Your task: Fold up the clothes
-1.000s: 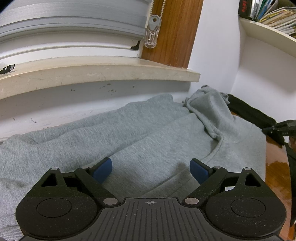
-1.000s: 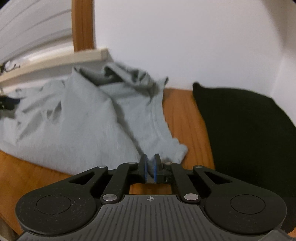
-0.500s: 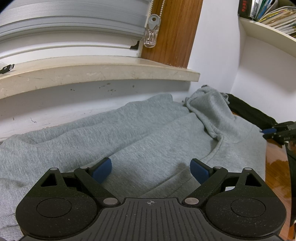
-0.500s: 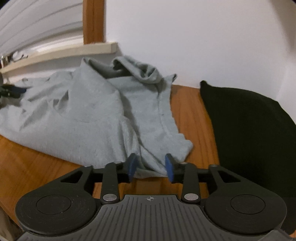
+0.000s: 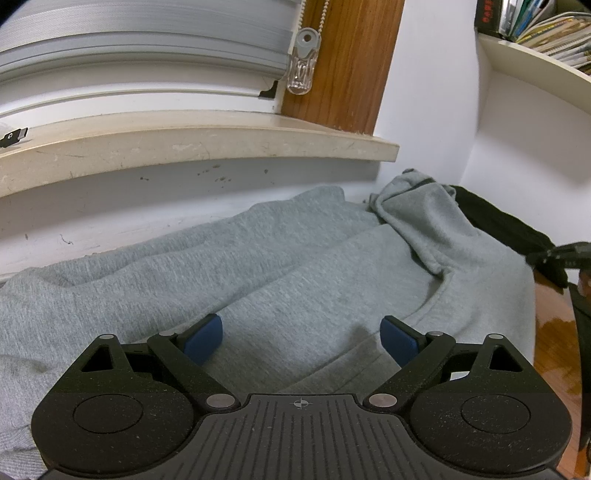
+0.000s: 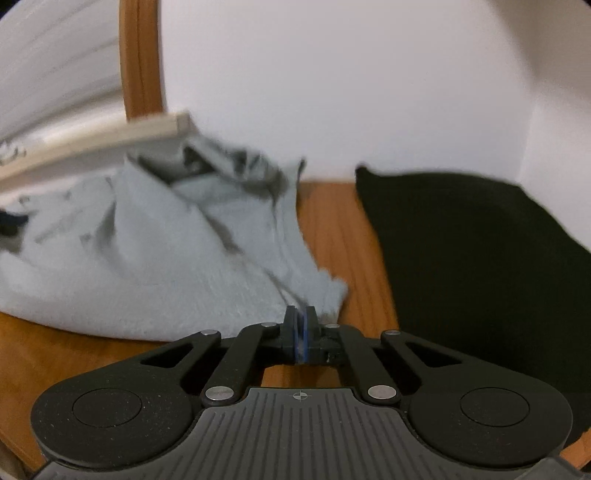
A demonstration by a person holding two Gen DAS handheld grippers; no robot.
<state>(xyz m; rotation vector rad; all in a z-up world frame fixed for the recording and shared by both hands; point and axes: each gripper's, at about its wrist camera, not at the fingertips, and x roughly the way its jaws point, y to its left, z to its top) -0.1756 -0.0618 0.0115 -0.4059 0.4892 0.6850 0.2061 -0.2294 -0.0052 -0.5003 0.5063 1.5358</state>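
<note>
- Two grippers in view, one per wrist camera.
- Right gripper (image 6: 300, 325): jaws have just closed, blue pads nearly together. A thin edge of the grey sweatshirt (image 6: 155, 266) appears to be pinched between them at its near corner; motion blur keeps me from being fully sure of the grip.
- Left gripper (image 5: 301, 334): jaws spread wide, blue fingertips (image 5: 203, 341) low over the grey fabric and holding nothing; whether the tips touch the cloth, cannot tell.
- Grey sweatshirt, right wrist view: lies rumpled on the wooden tabletop (image 6: 332, 229), bunched toward the wall at the back, one corner reaching forward to the right gripper.
- Grey sweatshirt (image 5: 258, 280), left wrist view: spread broadly beneath the left gripper, far edge against the white wall below the windowsill (image 5: 184, 144), a folded flap at upper right.
- Black garment (image 6: 480, 258): on the tabletop to the right of the sweatshirt, a strip of bare wood between them.
- Right gripper's tip (image 5: 561, 254) also shows at the right edge of the left wrist view, at the sweatshirt's far corner.
- Background: white blinds (image 5: 147, 48) above the sill, wooden window frame (image 5: 351, 62), shelf with books (image 5: 535, 26) at upper right.
</note>
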